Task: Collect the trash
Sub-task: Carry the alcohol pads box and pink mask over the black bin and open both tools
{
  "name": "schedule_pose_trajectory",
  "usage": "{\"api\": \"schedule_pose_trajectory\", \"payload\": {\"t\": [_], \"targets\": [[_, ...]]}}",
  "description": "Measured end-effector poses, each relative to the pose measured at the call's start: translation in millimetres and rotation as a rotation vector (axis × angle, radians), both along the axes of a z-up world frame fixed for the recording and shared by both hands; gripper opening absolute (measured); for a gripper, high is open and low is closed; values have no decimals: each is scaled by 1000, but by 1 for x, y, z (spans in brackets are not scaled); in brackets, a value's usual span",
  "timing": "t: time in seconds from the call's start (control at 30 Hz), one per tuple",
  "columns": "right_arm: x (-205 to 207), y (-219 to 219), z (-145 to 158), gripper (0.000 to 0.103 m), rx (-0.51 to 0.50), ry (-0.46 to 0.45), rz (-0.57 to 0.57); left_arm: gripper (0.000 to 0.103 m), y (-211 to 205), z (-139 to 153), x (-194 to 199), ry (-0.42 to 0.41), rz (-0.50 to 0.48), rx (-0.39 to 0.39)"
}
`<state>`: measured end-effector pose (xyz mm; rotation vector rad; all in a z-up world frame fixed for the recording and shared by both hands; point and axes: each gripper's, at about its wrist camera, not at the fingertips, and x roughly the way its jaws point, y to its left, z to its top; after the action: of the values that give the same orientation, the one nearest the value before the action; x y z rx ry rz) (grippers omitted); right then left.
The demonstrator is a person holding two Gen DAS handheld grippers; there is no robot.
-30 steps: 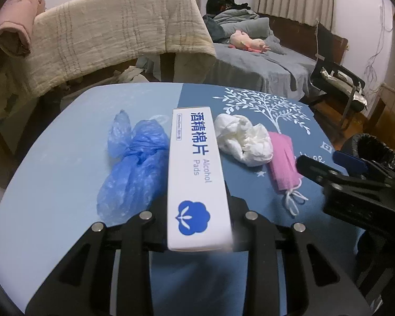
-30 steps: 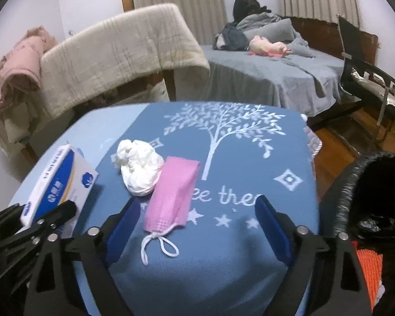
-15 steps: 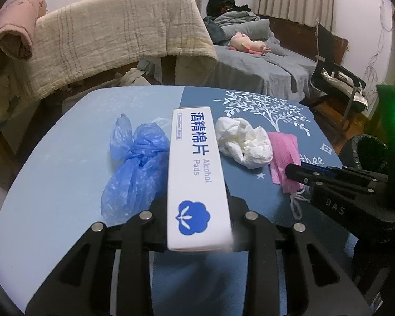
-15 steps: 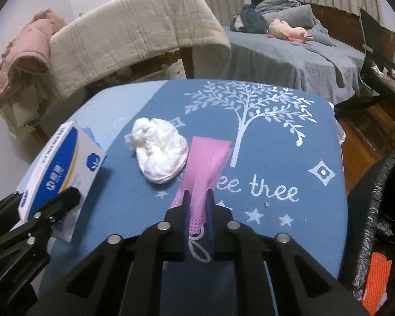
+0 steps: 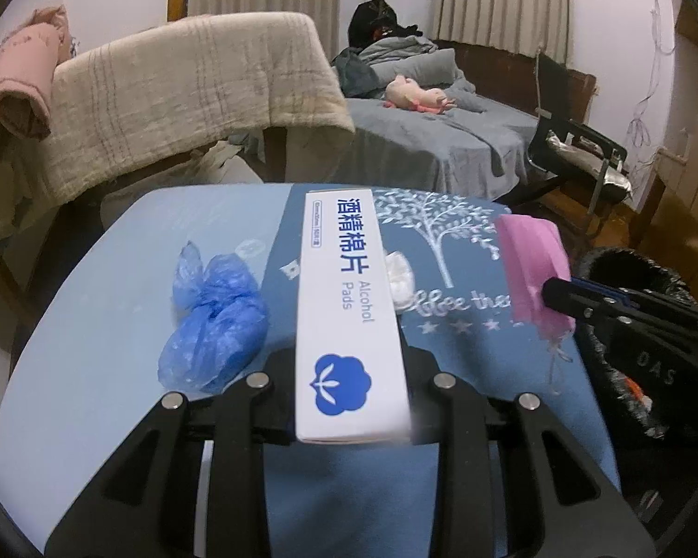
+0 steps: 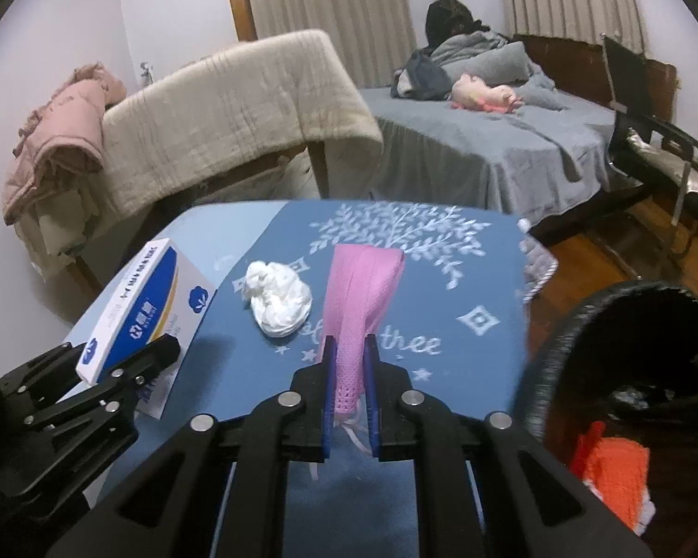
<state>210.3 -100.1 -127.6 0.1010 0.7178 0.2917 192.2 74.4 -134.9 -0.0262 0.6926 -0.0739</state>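
My left gripper (image 5: 351, 386) is shut on a white alcohol pads box (image 5: 349, 307) and holds it above the blue table (image 5: 93, 325); the box also shows in the right wrist view (image 6: 135, 311). My right gripper (image 6: 347, 362) is shut on a pink face mask (image 6: 360, 297), lifted off the table; the mask also shows in the left wrist view (image 5: 533, 269). A crumpled blue plastic bag (image 5: 214, 321) lies left of the box. A white tissue wad (image 6: 279, 297) lies on the table, mostly hidden behind the box in the left wrist view.
A black-lined trash bin (image 6: 628, 372) with orange waste inside stands at the table's right edge. A blanket-draped chair (image 6: 228, 111), a bed (image 6: 488, 139) and a black chair (image 6: 651, 149) stand beyond the table.
My right gripper closed on the pink mask and lifted it off the table. My left gripper has raised the box a little.
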Motion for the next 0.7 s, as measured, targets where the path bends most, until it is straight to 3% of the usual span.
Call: {"api": "schedule_pose_trajectory", "payload": {"t": [0.43,0.7], "targets": [[-50,-59,43,11,0,-95,-93,30,-55,33,-30,-55,-97,-20],[-77,-104,48,11,-11,-111,-180,30,-103,41,-43,-70,-192,-26]]}}
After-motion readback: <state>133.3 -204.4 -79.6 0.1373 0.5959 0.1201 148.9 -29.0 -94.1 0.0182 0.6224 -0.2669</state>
